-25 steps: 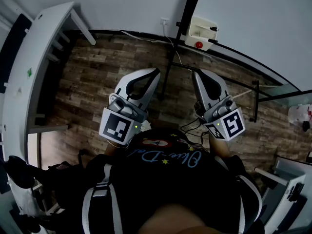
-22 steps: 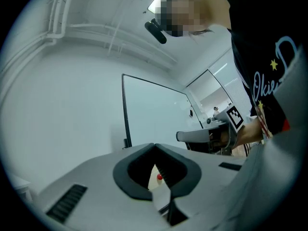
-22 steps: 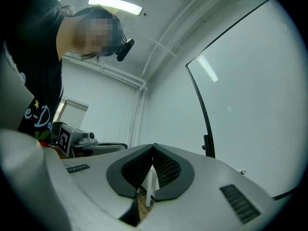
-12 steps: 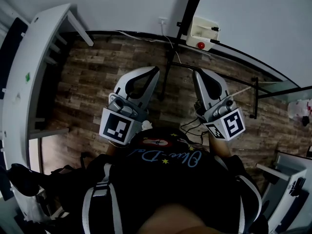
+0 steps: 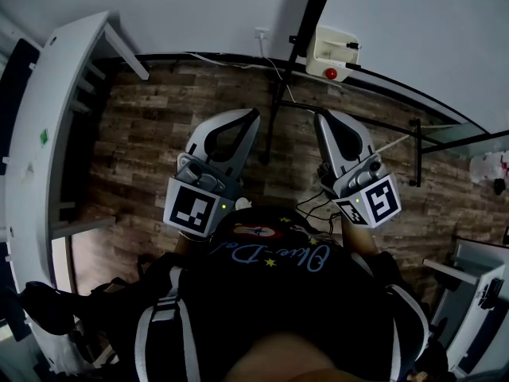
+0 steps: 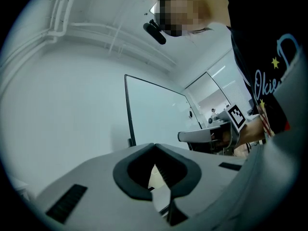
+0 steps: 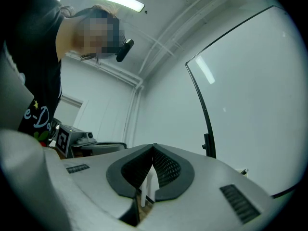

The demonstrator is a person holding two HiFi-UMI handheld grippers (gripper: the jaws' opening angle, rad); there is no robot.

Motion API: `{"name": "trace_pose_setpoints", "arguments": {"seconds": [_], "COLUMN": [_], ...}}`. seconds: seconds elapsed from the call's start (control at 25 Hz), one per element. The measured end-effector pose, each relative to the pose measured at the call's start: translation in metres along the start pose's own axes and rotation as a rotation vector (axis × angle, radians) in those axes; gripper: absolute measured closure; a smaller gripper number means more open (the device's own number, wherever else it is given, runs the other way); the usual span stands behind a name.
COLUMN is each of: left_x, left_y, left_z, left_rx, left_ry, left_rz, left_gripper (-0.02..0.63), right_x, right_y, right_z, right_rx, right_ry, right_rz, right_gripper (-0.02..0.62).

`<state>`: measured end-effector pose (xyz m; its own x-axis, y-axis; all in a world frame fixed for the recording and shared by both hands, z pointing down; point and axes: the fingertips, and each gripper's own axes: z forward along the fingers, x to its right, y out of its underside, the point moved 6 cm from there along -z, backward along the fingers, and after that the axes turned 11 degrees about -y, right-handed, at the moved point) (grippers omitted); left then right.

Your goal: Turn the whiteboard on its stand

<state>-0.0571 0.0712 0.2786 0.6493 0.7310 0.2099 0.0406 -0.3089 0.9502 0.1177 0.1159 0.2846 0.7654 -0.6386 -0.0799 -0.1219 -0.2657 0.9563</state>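
**Q:** What has changed since the earlier frames?

**A:** In the head view, the wooden floor (image 5: 159, 126) and the white table (image 5: 56, 110) have drifted slightly across the picture. Both grippers keep their place in front of the chest. The likely reading is that the person has shifted stance toward the board. No work on it has begun.

**Q:** Where is the board?

**A:** The whiteboard (image 5: 413, 30) stands upright ahead and to the right, carried on its black stand (image 5: 274, 130). A cream box with a red button (image 5: 334, 52) hangs at the board's lower edge, beside the post. The board is well apart from both grippers and nothing touches it.

**Q:** What is the state of the grippers?

**A:** The left gripper (image 5: 255, 115) has its jaws together with nothing between them. The right gripper (image 5: 317, 118) is the same, tips meeting and empty. Both point forward and a little upward, one on each side of the post.

**Q:** Why are they held that way?

**A:** This is probably an approach posture. Jaws kept closed present a narrow tip near the frame. Holding them level and parallel lets either one reach the board's edge.

**Q:** What does the next step require?

**A:** In my judgement, one jaw pair has to open and close on the dark frame edge, or else a closed tip pushes it. The floor cable (image 5: 314, 205) near the feet is a trip risk.
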Motion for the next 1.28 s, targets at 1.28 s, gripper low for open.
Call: {"name": "trace_pose_setpoints", "arguments": {"seconds": [1.28], "left_x": [-0.047], "left_y": [0.018], "left_z": [0.003], "left_rx": [0.018], "left_ry": [0.112], "left_rz": [-0.03], "left_gripper": [0.581], "right_x": [-0.014], "right_y": [0.009], "right_z": [0.035], "right_rx": [-0.039], "right_ry": [0.105], "right_rz": [-0.036], "right_gripper": [0.561]}}
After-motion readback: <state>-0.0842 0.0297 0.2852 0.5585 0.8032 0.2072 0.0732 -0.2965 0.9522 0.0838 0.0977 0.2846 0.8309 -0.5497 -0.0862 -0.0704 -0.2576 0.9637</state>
